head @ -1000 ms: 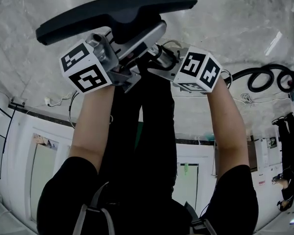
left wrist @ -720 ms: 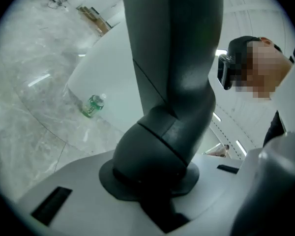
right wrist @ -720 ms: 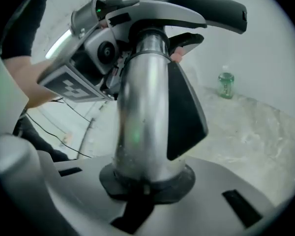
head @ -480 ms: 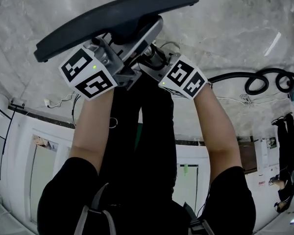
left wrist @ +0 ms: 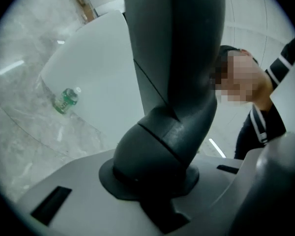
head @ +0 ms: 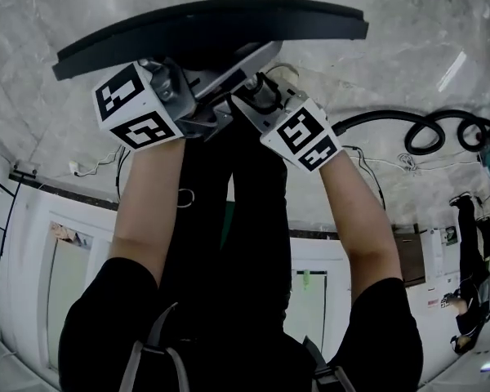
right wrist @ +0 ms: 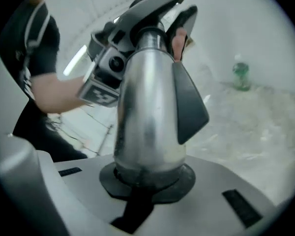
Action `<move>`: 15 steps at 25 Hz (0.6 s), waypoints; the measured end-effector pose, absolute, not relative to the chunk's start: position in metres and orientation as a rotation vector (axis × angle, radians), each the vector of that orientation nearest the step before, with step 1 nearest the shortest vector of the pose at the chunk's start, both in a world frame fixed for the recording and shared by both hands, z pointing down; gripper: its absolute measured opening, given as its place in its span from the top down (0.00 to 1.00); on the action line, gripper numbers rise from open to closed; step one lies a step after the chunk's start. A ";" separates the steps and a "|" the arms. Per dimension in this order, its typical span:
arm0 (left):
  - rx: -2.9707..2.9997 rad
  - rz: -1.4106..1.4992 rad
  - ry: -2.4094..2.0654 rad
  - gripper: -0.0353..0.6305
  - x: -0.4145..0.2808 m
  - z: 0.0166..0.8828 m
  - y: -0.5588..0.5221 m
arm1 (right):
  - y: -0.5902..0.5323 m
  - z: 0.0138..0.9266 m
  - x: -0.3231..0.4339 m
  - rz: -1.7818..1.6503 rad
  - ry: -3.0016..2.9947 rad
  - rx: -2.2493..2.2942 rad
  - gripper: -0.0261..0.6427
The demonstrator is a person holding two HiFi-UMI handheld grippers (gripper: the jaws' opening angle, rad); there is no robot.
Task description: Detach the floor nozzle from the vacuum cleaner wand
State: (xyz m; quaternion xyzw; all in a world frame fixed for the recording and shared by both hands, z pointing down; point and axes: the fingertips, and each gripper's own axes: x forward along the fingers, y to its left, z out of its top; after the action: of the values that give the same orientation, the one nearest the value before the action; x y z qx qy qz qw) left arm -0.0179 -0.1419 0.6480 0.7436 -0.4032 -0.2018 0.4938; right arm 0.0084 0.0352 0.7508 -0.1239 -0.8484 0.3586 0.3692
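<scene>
Working the separation step: left gripper [head: 202, 96] has just been closing onto the floor nozzle [head: 204, 27] neck, while right gripper [head: 249, 95] is clamping the silver wand [right wrist: 147, 112] just beside it (joint looks still seated). Next move is calling for pressing the latch [right wrist: 189, 102], then pulling straight apart.

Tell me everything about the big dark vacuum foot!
The floor nozzle is a wide, flat, dark plastic bar, held up above the marble floor. A dark grey jointed neck comes from its middle. The left claw, whose jaws have just been closing, grips that neck. Its other end meets the silver wand.
</scene>
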 end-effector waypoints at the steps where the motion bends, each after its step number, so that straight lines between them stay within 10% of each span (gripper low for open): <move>1: 1.783 -0.449 -1.045 0.84 -0.022 0.653 -0.142 | 0.025 0.764 0.008 0.792 -2.176 -0.135 0.88; 5: 1.657 -0.394 -1.204 0.84 -0.038 0.681 -0.145 | 0.001 0.796 0.017 0.524 -2.112 0.128 0.88; 11: 1.669 -0.486 -1.057 0.84 -0.026 0.675 -0.127 | 0.069 0.743 0.038 1.128 -1.986 -0.790 0.88; 15: 1.649 -0.521 -1.026 0.84 -0.038 0.678 -0.124 | 0.065 0.751 0.024 1.059 -1.995 -0.596 0.88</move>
State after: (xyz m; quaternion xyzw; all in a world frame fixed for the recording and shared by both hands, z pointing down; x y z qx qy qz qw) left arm -0.0383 -0.1242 0.6777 0.6925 -0.4307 -0.2188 0.5359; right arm 0.0236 0.0648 0.7512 -0.2345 -0.7856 0.4172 0.3921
